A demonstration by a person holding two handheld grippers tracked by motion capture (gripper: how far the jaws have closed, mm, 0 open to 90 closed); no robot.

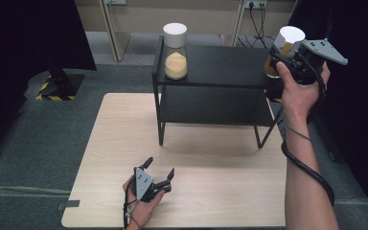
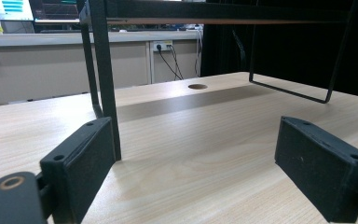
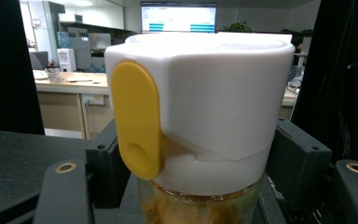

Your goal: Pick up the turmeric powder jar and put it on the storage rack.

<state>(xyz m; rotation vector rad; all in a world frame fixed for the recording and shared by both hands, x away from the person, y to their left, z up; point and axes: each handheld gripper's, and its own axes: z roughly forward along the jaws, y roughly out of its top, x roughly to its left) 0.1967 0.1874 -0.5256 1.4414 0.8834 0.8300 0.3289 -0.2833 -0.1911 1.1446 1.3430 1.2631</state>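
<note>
Placement is the step: my right gripper clamps the white-lidded jar at the black shelf's right end; next, lower it beside the other jar. My left gripper rests open on the table.

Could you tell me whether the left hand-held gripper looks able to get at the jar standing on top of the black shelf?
Probably yes: the left hand-held gripper is open and empty on the table, and nothing stands between it and the jar on the shelf.
</note>
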